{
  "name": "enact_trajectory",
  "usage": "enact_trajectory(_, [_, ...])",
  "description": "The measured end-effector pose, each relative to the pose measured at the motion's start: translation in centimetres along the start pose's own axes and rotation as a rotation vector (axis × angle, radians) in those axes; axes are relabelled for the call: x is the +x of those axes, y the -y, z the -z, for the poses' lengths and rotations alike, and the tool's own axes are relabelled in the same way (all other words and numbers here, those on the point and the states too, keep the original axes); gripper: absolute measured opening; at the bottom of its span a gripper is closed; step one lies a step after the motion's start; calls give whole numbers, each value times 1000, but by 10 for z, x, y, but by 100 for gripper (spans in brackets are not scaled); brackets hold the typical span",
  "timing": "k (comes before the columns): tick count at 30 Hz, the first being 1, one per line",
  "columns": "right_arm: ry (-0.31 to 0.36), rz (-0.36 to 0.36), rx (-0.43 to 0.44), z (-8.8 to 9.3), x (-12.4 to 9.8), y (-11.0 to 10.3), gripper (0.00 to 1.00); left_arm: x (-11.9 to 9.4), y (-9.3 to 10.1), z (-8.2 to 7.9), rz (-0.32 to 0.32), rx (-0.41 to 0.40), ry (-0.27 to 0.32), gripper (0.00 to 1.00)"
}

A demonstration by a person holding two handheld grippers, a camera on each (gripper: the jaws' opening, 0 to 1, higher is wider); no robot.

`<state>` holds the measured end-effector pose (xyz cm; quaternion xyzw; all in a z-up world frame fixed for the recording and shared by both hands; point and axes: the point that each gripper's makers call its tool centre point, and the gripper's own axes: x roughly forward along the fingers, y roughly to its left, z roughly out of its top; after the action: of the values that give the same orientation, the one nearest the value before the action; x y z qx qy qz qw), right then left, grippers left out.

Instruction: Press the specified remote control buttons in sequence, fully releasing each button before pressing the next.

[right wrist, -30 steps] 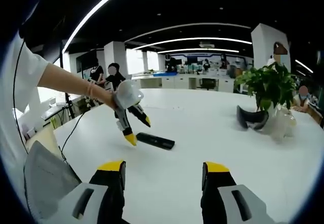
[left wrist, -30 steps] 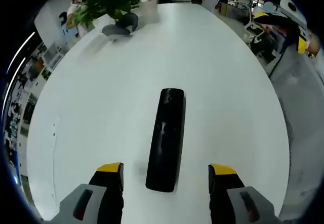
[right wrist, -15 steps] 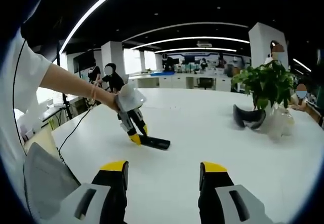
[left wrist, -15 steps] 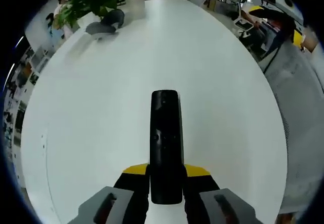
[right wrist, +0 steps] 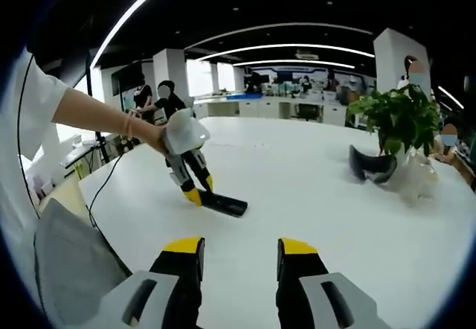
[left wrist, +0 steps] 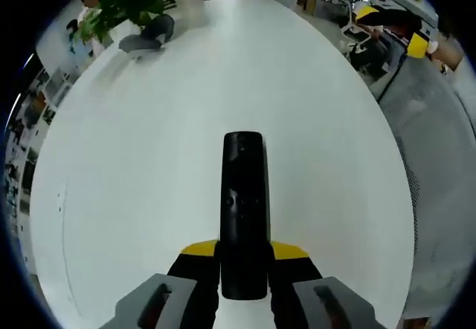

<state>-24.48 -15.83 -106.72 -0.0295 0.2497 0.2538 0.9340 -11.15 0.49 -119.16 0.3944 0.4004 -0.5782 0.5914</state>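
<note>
I have the left gripper (left wrist: 244, 253) closed on the near end of the remote control (left wrist: 244, 210), its two jaws pressing the narrow sides. The remote lies flat on the white table (left wrist: 149, 158), pointing away from me, well apart from the potted plant (right wrist: 401, 117) at the far edge. My right gripper (right wrist: 238, 251) is over the table with a narrow gap between the jaws, and nothing is inside. I think the remote is light, stiff and smooth plastic, so it can slide or turn when a button is pushed. Holding it by the sides near one end keeps the buttons free for the right gripper.
</note>
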Motion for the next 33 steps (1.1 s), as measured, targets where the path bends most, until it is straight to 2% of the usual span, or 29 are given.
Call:
enact_trajectory(10, [-51, -57, -27, 9, 9, -13, 23, -2, 25, 3, -8, -25, 43, 24])
enact_trajectory(21, [-111, -128, -78, 16, 24, -31, 17, -2, 58, 5, -16, -37, 63, 24])
enact_trajectory(33, [-175, -196, -125, 26, 36, -47, 12, -3, 84, 8, -31, -67, 76, 24])
